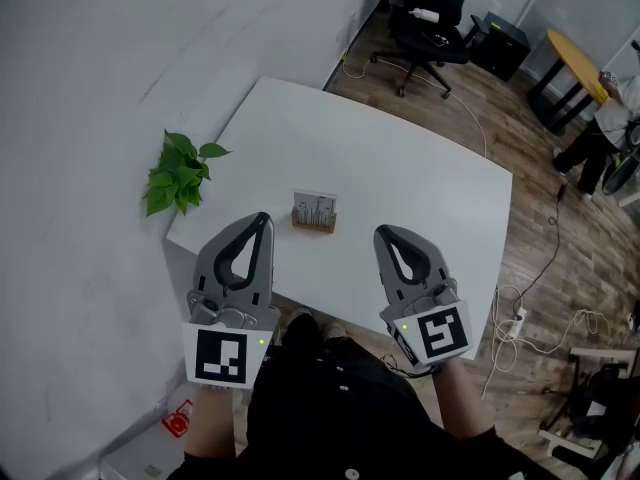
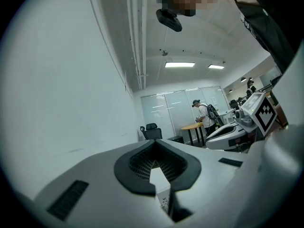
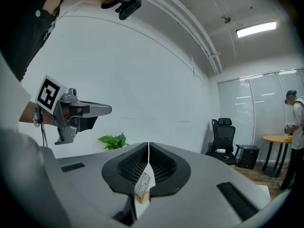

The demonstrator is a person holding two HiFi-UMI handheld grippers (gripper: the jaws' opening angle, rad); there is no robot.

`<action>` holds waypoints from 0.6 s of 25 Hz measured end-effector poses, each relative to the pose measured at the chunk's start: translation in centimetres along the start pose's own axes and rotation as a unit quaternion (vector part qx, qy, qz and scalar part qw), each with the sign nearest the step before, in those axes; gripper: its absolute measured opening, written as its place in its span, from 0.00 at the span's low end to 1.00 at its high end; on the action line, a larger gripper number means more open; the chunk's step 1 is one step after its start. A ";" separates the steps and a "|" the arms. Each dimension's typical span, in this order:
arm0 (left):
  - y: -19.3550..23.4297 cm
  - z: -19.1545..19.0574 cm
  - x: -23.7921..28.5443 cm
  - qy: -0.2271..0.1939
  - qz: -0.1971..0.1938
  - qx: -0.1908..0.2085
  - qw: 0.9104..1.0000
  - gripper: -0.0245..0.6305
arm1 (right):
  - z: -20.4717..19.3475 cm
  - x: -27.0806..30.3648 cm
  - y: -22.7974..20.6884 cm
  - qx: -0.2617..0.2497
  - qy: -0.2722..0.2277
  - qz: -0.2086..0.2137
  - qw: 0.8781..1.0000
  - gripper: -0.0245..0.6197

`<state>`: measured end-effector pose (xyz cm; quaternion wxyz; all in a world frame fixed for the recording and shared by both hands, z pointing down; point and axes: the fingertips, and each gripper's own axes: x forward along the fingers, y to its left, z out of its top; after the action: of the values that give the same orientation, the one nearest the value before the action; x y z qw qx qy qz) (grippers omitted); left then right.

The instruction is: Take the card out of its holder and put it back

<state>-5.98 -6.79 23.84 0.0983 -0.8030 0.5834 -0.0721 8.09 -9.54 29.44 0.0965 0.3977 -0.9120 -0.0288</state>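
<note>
On the white table (image 1: 420, 178), just beyond and between both gripper tips, the card (image 1: 315, 208) is standing upright in its wooden holder (image 1: 314, 226). Left gripper (image 1: 262, 219) and right gripper (image 1: 385, 233) are hovering, jaws closed, empty. Card is looking thin, light and bendy, so pinching its top edge is probably safest, with the light holder likely needing steadying.

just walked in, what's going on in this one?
A person holds a claw in each hand above the near edge of a white table. The left claw and the right claw are both shut and empty. The card stands in its wooden holder on the table, just ahead of the two claws and touched by neither. A leafy plant sits at the table's left edge. Nothing has been grasped yet.
</note>
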 end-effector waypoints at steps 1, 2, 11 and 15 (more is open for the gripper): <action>0.4 -0.3 0.3 0.003 -0.001 0.000 1.000 0.06 | -0.2 0.3 -0.1 0.001 0.009 -0.004 1.000 0.10; 0.7 -0.7 0.5 0.005 -0.002 0.001 1.000 0.06 | -0.3 0.6 -0.1 0.001 0.012 -0.007 1.000 0.10; 2.3 -3.0 2.8 0.015 -0.024 -0.013 1.000 0.06 | -2.0 3.4 -1.2 0.026 0.034 -0.034 0.999 0.10; 2.7 -4.2 3.7 0.019 -0.037 -0.016 0.999 0.06 | -3.2 4.8 -0.9 0.026 0.054 -0.026 0.998 0.10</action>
<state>-8.33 -11.40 27.25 0.0717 -0.8242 0.5558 -0.0815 6.21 -13.58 33.22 0.1343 0.4249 -0.8951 0.0142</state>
